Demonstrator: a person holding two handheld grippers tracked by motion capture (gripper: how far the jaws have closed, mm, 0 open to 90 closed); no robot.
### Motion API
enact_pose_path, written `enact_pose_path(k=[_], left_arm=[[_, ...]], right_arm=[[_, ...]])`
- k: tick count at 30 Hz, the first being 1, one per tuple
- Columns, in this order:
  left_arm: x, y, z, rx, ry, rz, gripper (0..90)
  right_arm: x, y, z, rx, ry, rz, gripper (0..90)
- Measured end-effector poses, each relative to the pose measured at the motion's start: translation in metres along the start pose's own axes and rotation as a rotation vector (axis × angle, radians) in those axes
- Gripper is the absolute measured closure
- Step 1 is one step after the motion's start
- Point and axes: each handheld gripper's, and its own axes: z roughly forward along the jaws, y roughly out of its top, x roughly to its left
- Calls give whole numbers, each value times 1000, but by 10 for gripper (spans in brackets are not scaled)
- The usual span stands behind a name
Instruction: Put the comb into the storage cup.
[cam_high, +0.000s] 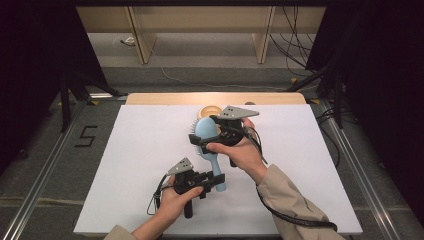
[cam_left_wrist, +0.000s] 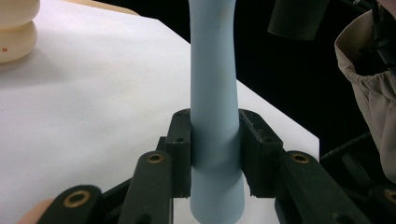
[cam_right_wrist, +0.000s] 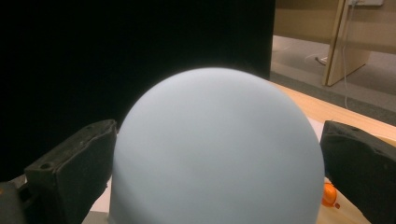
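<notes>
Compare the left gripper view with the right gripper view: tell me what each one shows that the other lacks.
Left gripper view: the left gripper clamped on the hairbrush's handle, a cream ring-shaped object, a beige sleeve. Right gripper view: the brush's rounded head between the right gripper pads, wooden furniture legs, a small orange object. Both: the pale blue hairbrush and the white tabletop.

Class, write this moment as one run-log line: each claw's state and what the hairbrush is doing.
left claw: shut on hairbrush handle | right claw: around brush head, contact unclear | hairbrush: held above white table
</notes>
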Motion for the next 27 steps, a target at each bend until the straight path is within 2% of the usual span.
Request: enact_pose_path(k=[12,27], left_arm=[[0,0,0,1,0,1,667],[0,0,0,2,2,-1,667]], right_arm=[[-3,0,-1,11,12,12,8],[-4,-1,-1,18,14,24,76]])
